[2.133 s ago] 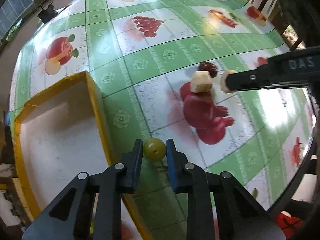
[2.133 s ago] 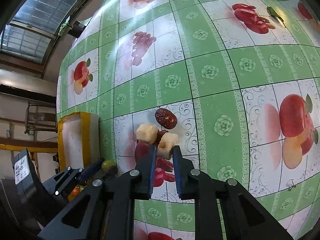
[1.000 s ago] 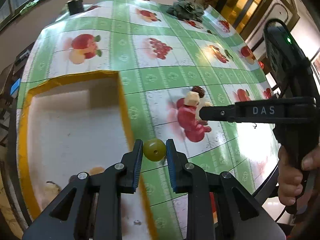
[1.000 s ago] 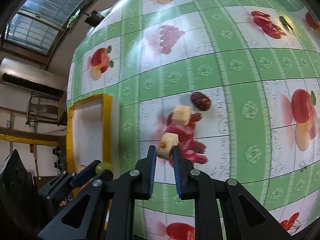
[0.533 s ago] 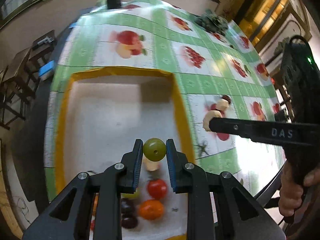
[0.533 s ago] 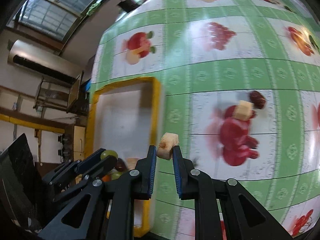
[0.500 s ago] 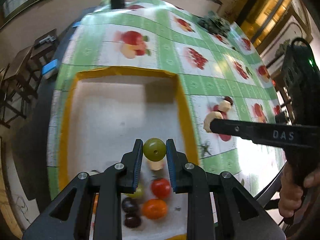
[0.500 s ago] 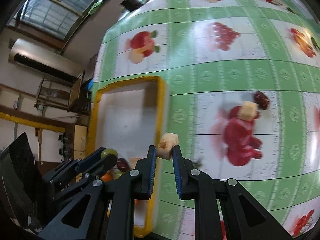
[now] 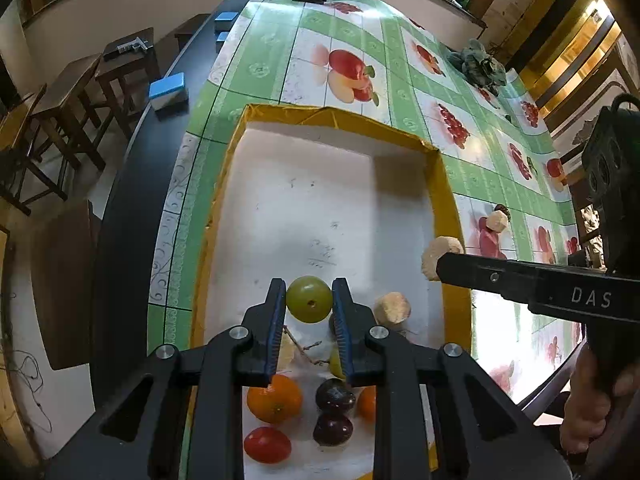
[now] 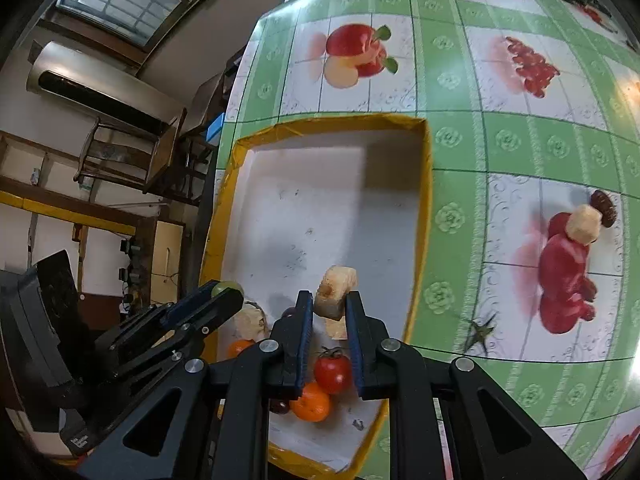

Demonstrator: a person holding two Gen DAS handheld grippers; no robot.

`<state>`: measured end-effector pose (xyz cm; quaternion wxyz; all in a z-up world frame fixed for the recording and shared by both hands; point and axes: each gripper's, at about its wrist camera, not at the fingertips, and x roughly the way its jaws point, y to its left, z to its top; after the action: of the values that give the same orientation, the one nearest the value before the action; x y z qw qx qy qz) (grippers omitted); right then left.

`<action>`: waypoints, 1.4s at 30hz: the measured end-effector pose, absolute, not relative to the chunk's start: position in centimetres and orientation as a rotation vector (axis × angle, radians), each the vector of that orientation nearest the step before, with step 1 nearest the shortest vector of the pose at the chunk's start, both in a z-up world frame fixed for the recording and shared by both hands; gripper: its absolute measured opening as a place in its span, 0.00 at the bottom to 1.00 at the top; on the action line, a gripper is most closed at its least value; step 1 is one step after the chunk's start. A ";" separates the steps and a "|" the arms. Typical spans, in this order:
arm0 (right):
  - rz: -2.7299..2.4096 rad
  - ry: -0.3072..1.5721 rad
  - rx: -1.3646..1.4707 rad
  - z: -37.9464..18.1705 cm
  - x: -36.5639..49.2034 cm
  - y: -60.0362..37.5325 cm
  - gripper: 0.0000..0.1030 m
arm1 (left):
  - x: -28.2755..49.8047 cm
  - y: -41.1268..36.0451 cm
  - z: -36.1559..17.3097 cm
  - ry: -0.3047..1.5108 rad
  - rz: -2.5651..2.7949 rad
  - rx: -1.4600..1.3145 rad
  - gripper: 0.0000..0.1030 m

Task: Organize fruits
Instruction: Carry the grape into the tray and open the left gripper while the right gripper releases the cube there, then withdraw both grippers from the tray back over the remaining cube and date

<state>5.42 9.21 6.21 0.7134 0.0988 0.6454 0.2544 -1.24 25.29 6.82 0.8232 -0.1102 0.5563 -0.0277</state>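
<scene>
My left gripper is shut on a green grape and holds it above the near half of the white tray with a yellow rim. My right gripper is shut on a pale apple chunk over the tray's near right part; it also shows in the left wrist view. In the tray lie an orange, a cherry tomato, dark grapes and another pale chunk. On the tablecloth remain one apple chunk and a red date.
The table has a green and white fruit-print cloth. A dark leafy bundle lies at the far end. Wooden stools and blue boxes stand left of the table. A person's hand holds the right gripper.
Both grippers have carried their fruit leftward from the tablecloth to above the tray. The tray's fruit pile has come further into view below them.
</scene>
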 end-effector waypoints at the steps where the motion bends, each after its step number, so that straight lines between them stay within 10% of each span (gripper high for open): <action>1: 0.566 1.437 0.220 6.0 5.4 9.4 0.16 | -1.2 25.4 6.7 1.185 -0.060 -0.234 0.20; 27: 0.519 1.504 0.144 2.0 5.9 13.6 0.16 | -1.4 25.7 3.5 1.231 -0.065 -0.226 0.20; 35: 0.497 1.448 0.161 4.0 6.2 11.9 0.30 | -1.3 25.4 3.7 1.233 -0.061 -0.203 0.21; 40: 0.473 1.424 0.211 5.0 6.8 9.8 0.34 | -1.3 24.6 4.5 1.203 -0.035 -0.170 0.64; 42: 0.461 1.412 0.230 5.3 6.9 8.8 0.35 | -1.3 24.3 5.0 1.190 -0.025 -0.159 0.64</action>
<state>6.92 8.84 5.30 0.7306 0.1044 0.6414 0.2095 -1.30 24.35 4.99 0.8251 -0.0746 0.5599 -0.0120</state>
